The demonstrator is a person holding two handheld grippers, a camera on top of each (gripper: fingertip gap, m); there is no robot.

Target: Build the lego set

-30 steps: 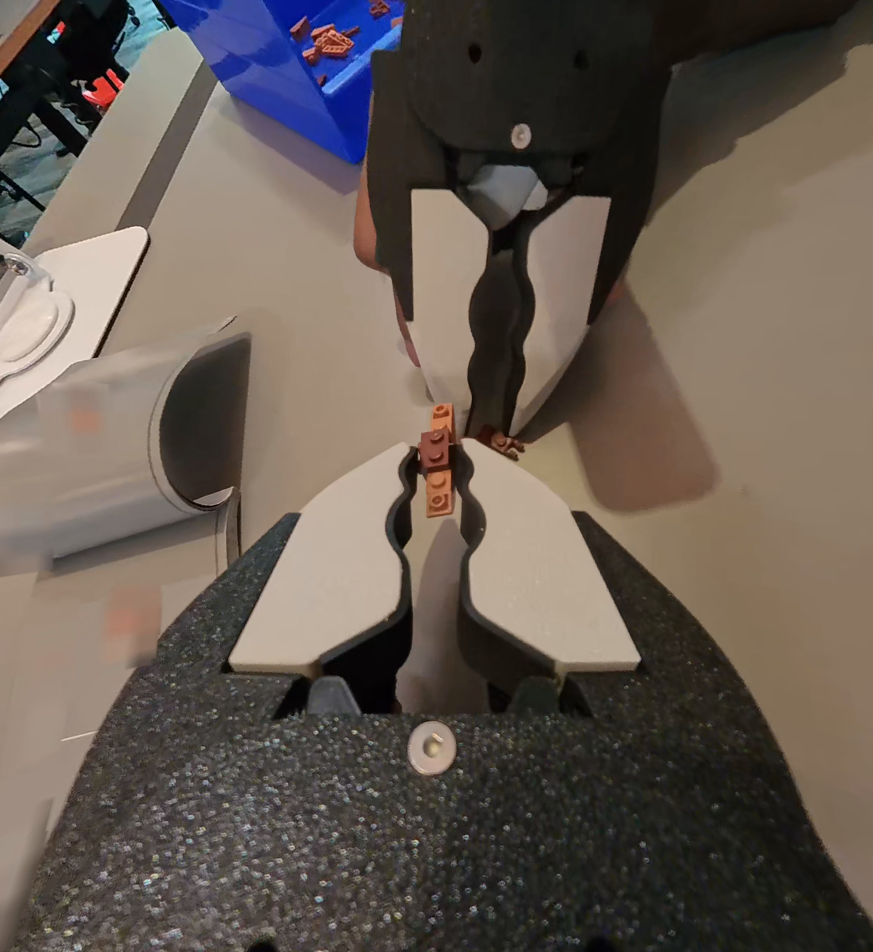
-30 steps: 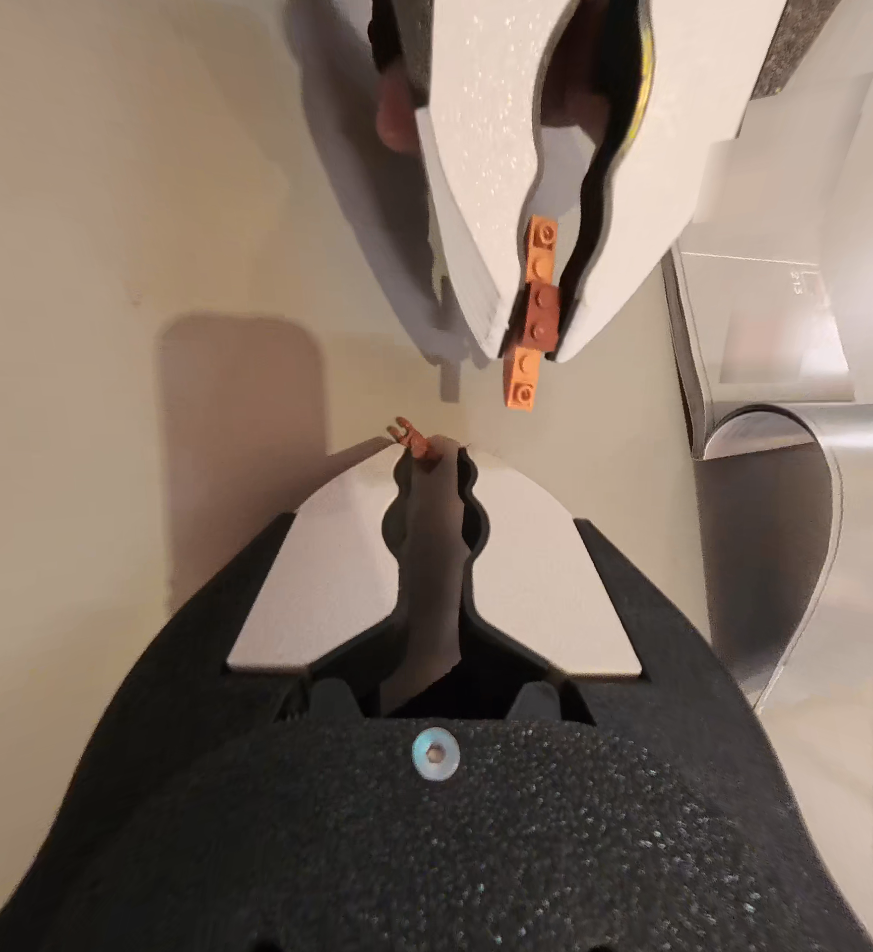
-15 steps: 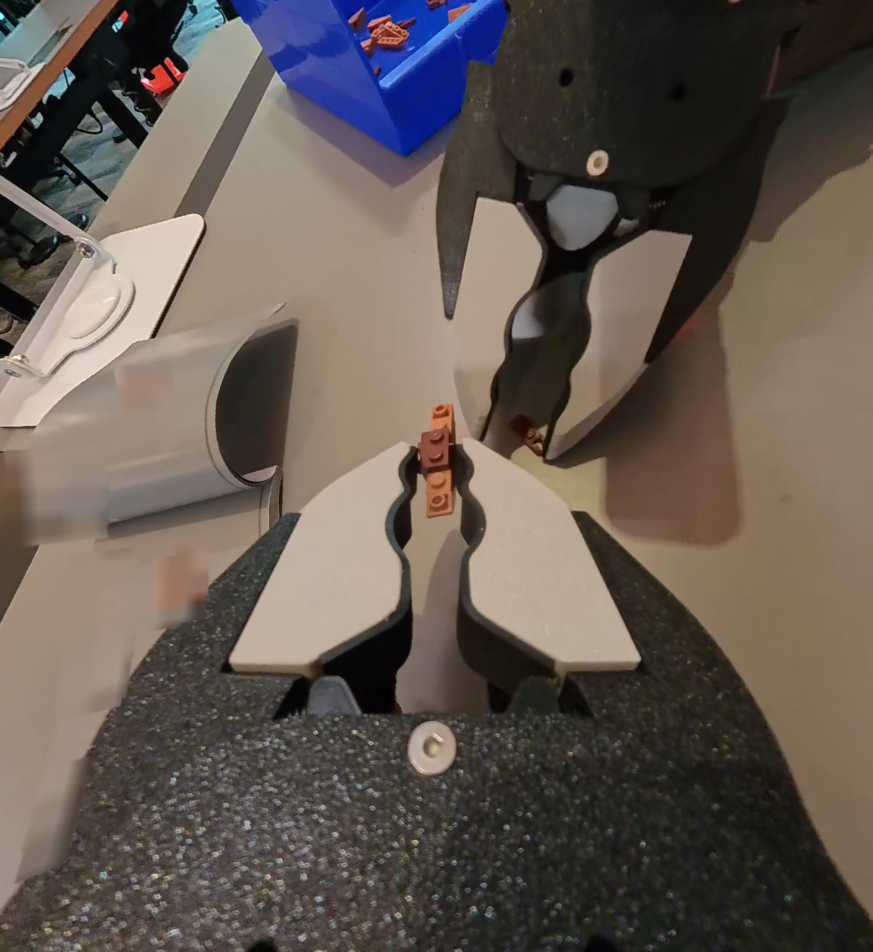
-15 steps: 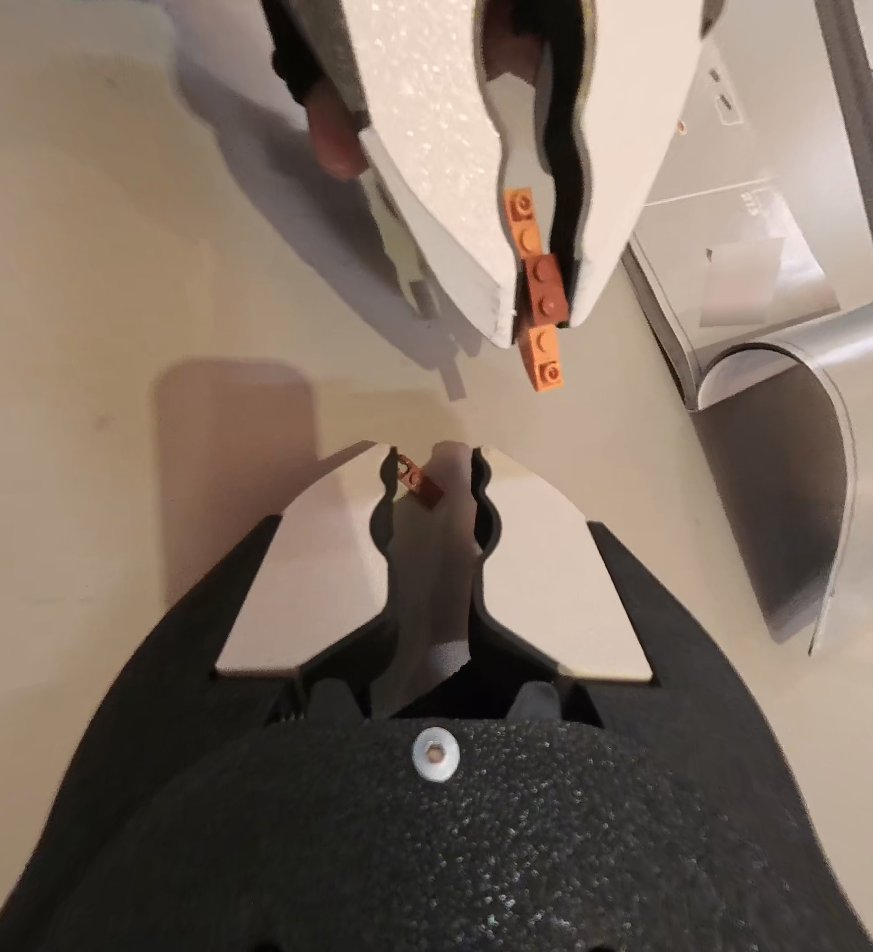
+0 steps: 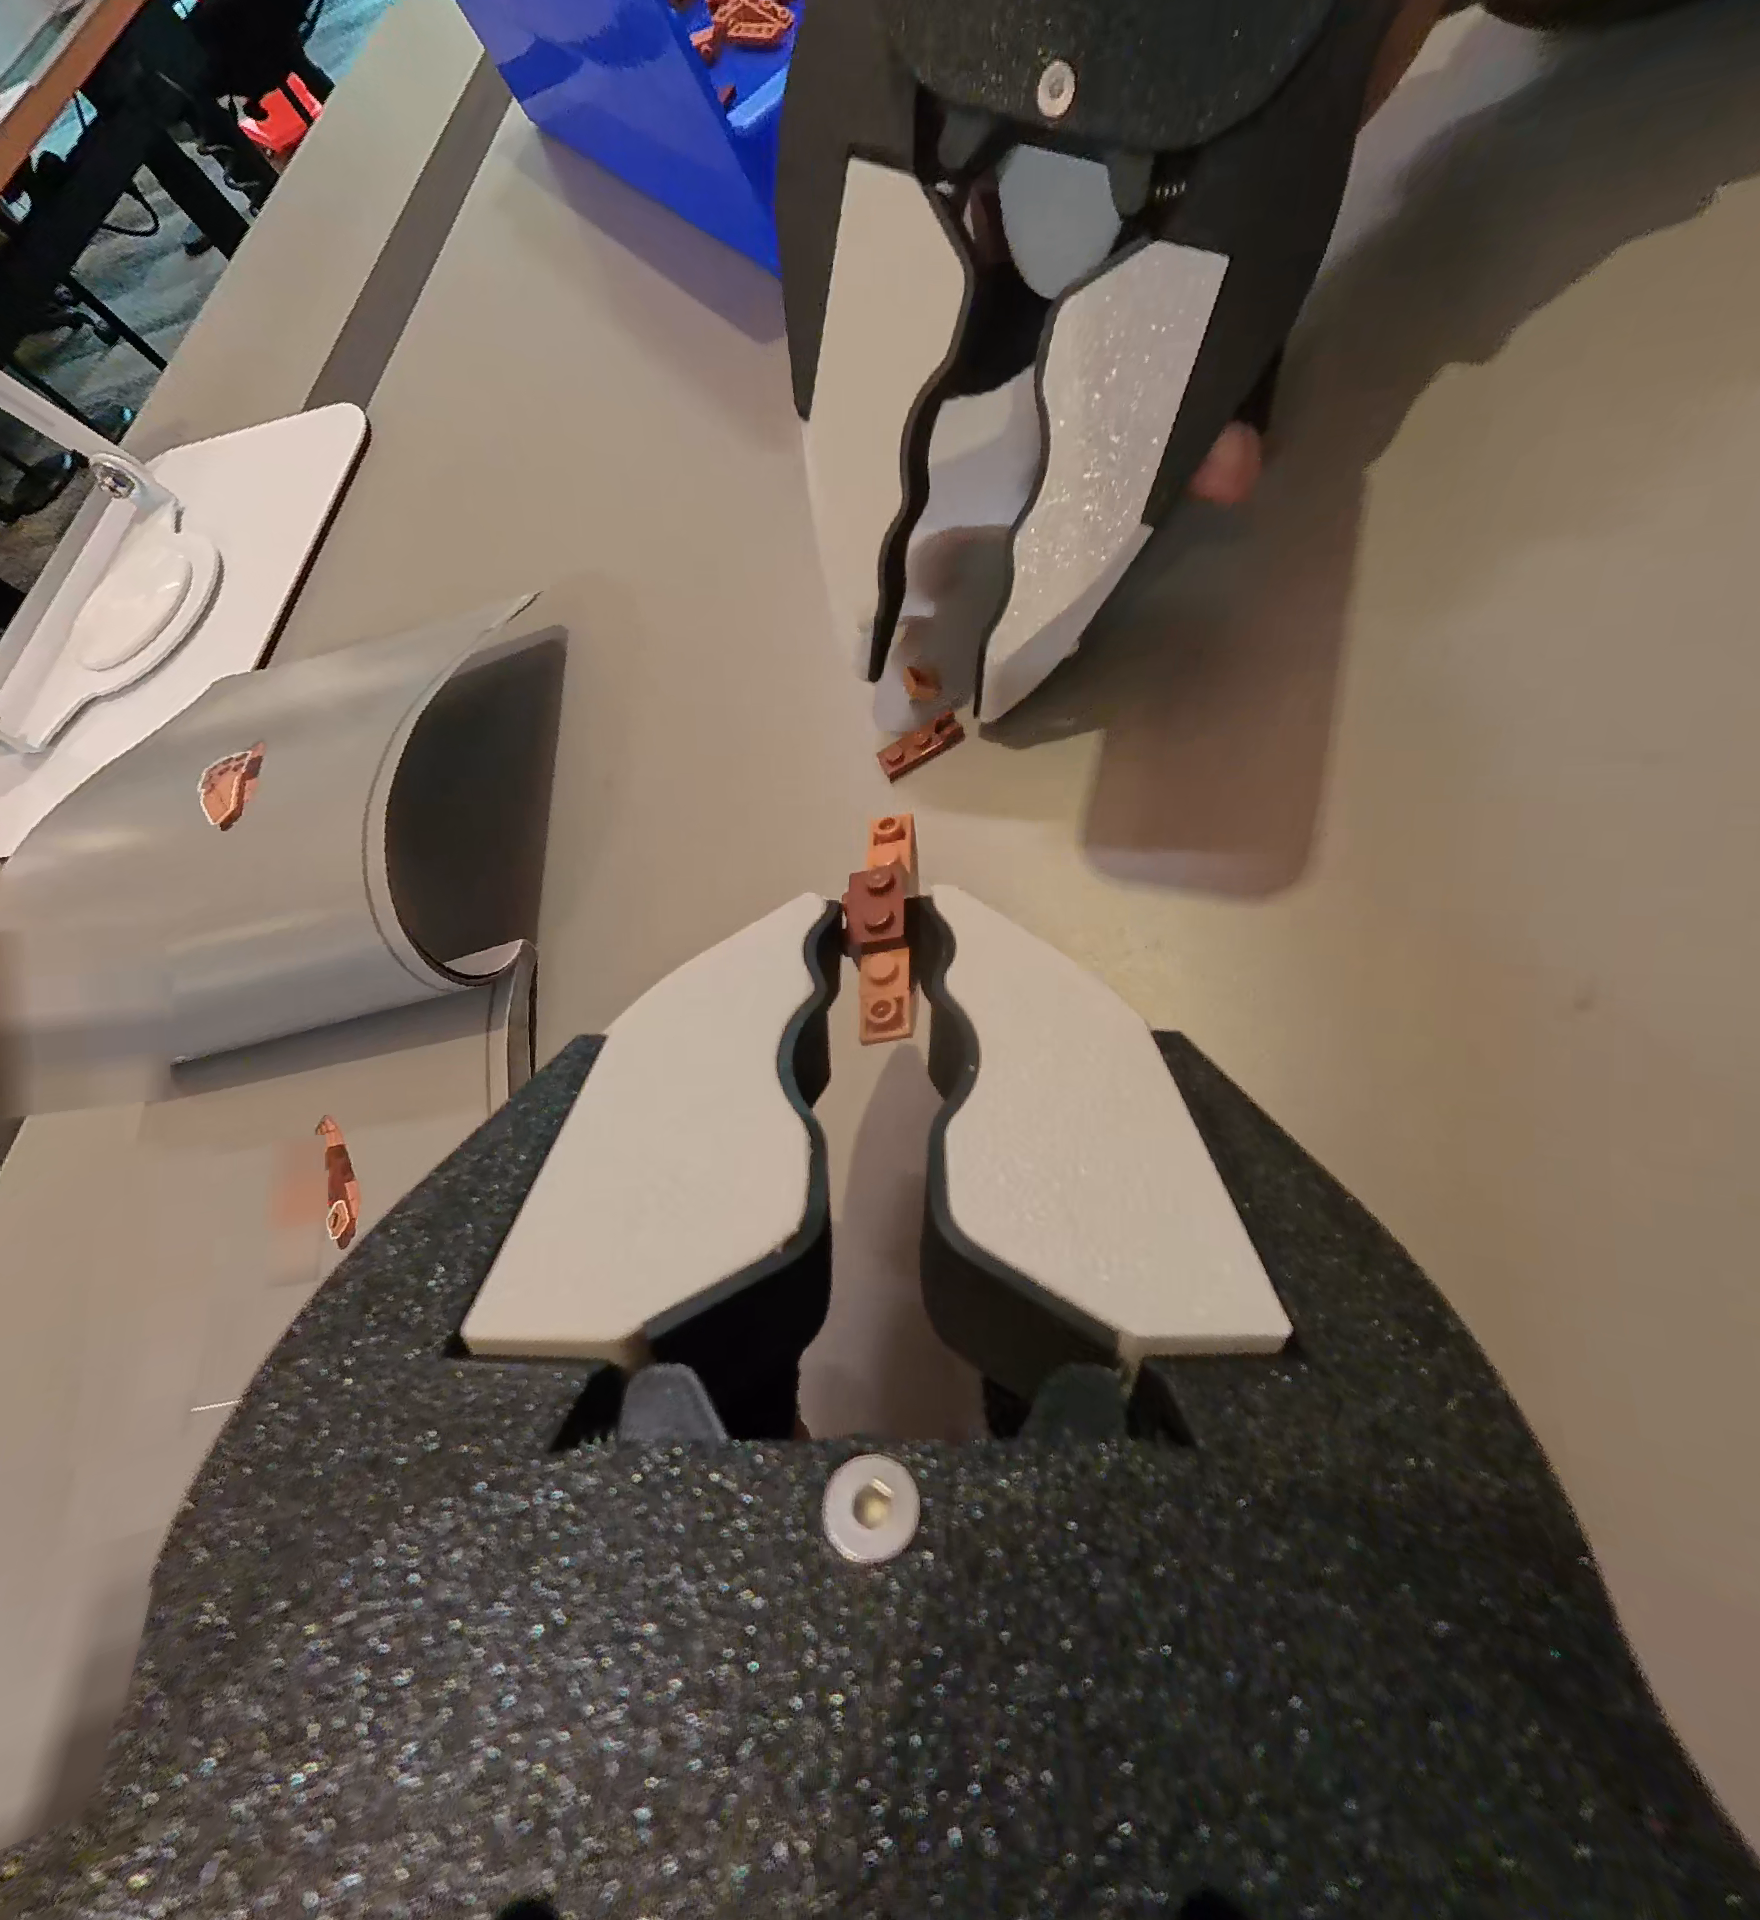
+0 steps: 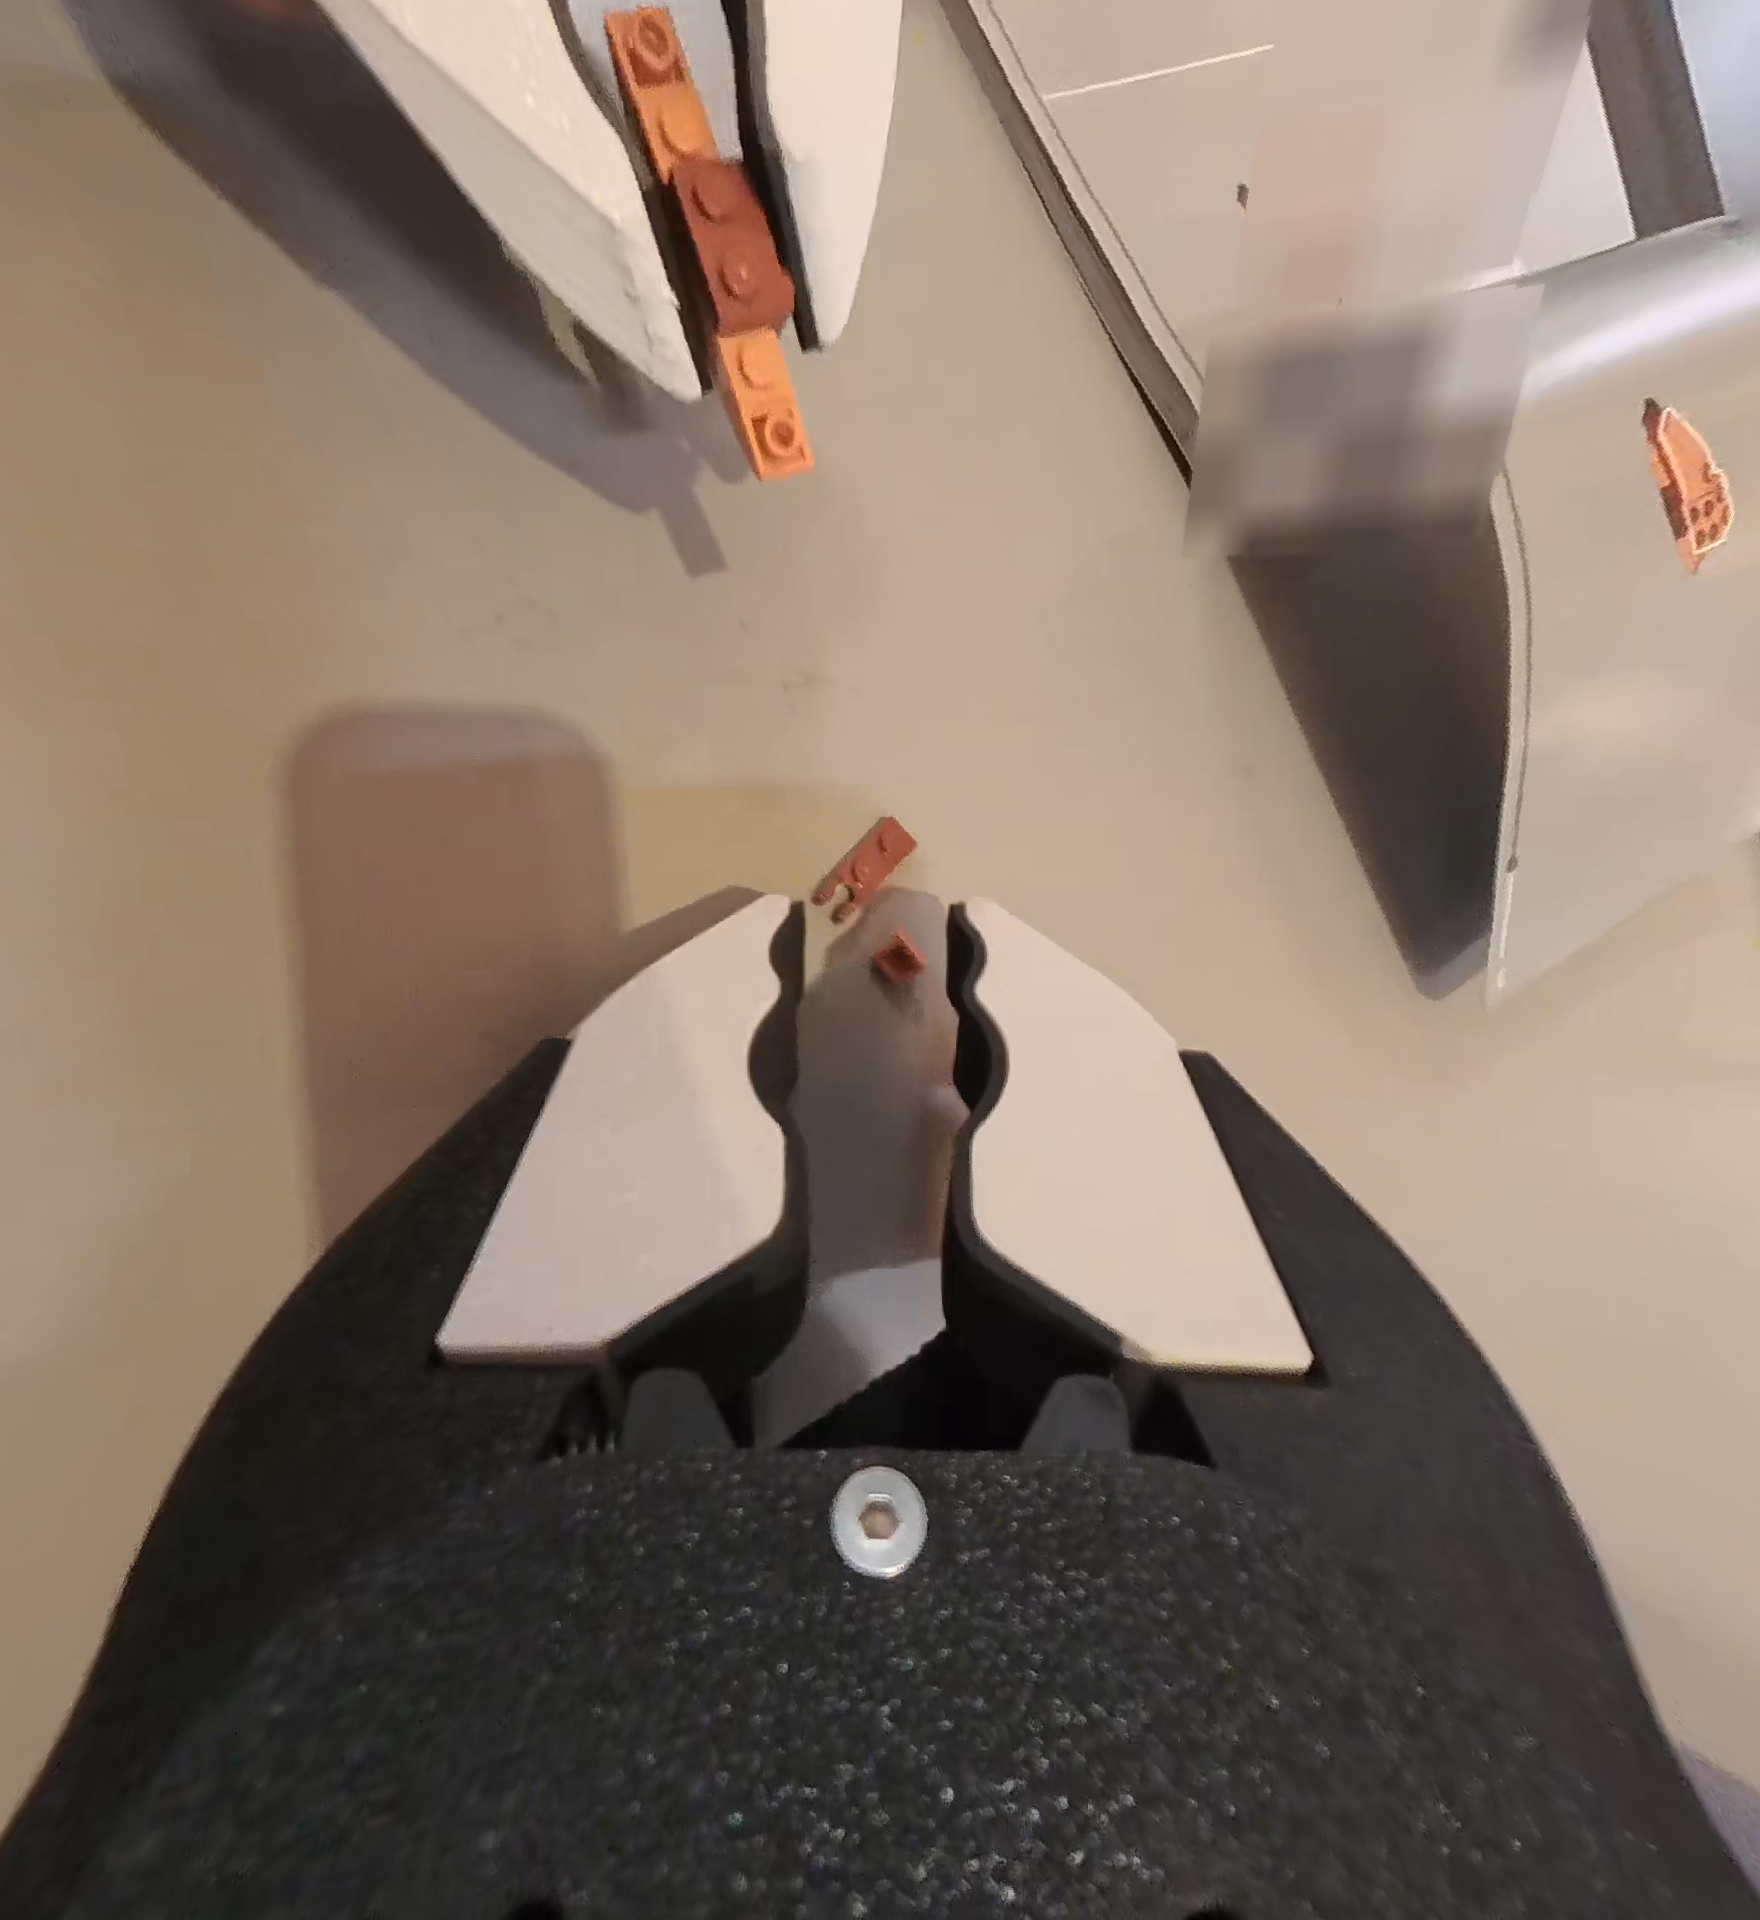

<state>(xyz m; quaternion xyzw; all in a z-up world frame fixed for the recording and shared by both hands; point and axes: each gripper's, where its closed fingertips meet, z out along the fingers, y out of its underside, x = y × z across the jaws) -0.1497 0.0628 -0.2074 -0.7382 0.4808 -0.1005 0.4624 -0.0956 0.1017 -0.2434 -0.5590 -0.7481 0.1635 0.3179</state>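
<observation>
Partly hidden, plate assembly between left jaws

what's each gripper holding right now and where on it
The left gripper pinches the orange plate at its middle, across the brown piece stacked there. The right gripper is open and holds nothing.

Both tongs, left and right, are showing speckled black foam-like bodies, each carrying a silver screw at the centre and two pale grey fingers with wavy black-lined inner edges.
</observation>
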